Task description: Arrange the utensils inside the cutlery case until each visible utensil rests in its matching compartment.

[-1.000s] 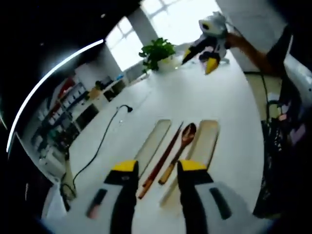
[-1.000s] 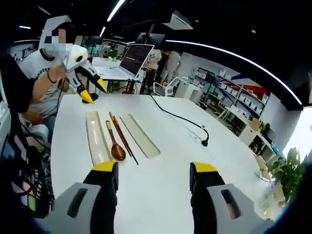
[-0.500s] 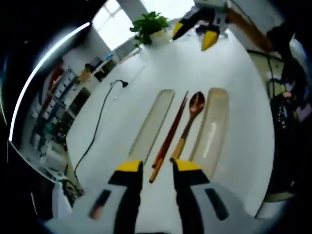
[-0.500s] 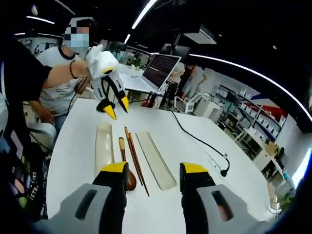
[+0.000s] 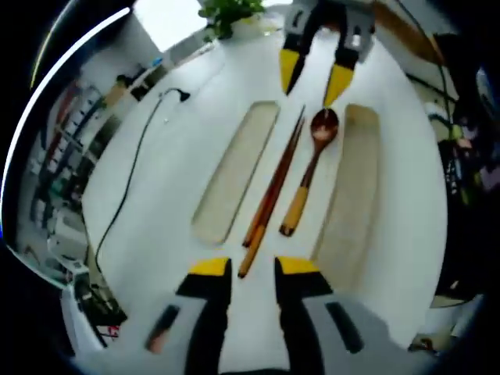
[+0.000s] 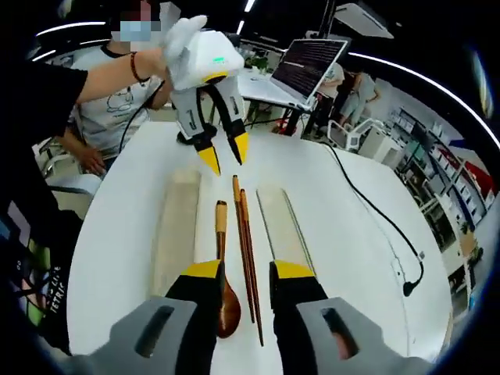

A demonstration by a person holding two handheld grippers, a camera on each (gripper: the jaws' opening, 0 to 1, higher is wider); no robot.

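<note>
While the chopsticks (image 5: 269, 195) lie lengthwise between two case halves (image 5: 234, 172), the left gripper (image 5: 251, 267) hovers nearest their handle end, jaws narrowly parted, grasping nothing.

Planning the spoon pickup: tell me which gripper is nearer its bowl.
Right. The right gripper sits over the spoon bowl; the left gripper is at the handle end.

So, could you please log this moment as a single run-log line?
left claw: open, over brown wooden chopsticks | right claw: open, over wooden spoon | both beige case halves: unfilled
</note>
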